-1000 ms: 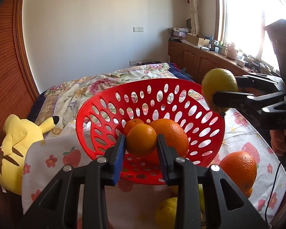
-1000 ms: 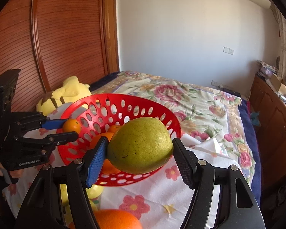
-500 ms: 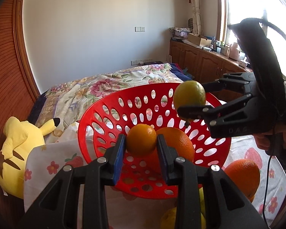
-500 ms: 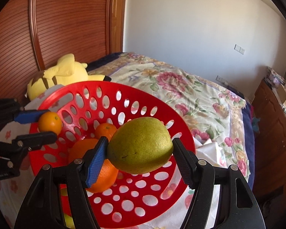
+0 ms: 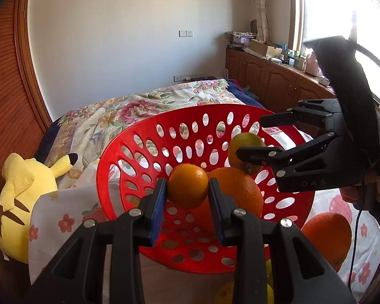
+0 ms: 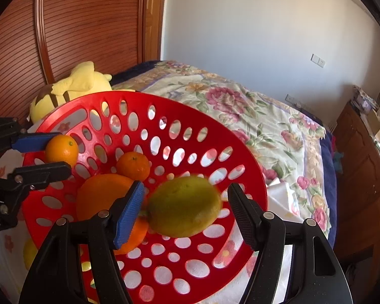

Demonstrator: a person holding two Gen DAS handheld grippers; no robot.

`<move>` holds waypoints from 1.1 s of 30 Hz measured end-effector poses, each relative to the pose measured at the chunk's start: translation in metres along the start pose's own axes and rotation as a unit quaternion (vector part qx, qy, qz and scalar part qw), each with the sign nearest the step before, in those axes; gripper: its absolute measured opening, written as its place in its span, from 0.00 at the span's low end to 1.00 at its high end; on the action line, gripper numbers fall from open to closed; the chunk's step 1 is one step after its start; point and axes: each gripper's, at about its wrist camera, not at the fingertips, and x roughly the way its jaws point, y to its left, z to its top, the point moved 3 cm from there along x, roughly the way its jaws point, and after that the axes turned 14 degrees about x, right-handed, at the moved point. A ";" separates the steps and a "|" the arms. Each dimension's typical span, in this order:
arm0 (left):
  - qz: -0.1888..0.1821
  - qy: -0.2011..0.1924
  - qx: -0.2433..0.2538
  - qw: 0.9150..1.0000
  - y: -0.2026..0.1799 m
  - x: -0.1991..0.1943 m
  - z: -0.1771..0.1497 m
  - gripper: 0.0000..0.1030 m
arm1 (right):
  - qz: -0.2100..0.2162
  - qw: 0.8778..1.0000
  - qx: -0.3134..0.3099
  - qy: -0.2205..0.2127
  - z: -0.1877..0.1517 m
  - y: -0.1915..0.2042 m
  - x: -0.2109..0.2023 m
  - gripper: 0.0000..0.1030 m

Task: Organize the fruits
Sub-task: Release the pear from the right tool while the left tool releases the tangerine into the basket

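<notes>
Already two oranges lie in the red basket (image 6: pixel 243 152); left gripper (image 5: pixel 187 190) clamps a small orange (image 5: pixel 188 186), right gripper's (image 6: pixel 187 202) jaws stand apart around a blurred green-yellow citrus (image 6: pixel 185 206), others wait outside.

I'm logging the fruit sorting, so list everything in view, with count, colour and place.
basket: 1, red, perforated, on the cloth
large oranges: 2, orange, one in the basket, one outside on the cloth
small oranges: 2, orange, one in the basket, one gripped over it
citrus fruit: 1, yellow-green, blurred, over the basket
yellow fruit: partly hidden, count unclear, below the basket
cloth: 1, white, flower print
plush toy: 1, yellow, beside the bed
bedspread: 1, floral
left gripper: shut on a small orange
right gripper: open, pads clear of the citrus fruit
</notes>
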 end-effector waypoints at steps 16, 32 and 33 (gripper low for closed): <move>0.006 0.013 0.007 1.000 -0.001 0.017 0.012 0.31 | 0.007 1.000 0.016 -0.021 -0.010 -0.007 -0.019 0.68; 0.013 0.020 0.006 1.000 0.000 0.023 0.012 0.34 | 0.015 0.999 0.026 -0.032 -0.018 -0.010 -0.030 0.68; 0.012 0.019 0.005 1.000 0.000 0.022 0.012 0.34 | 0.015 0.999 0.028 -0.032 -0.019 -0.010 -0.031 0.68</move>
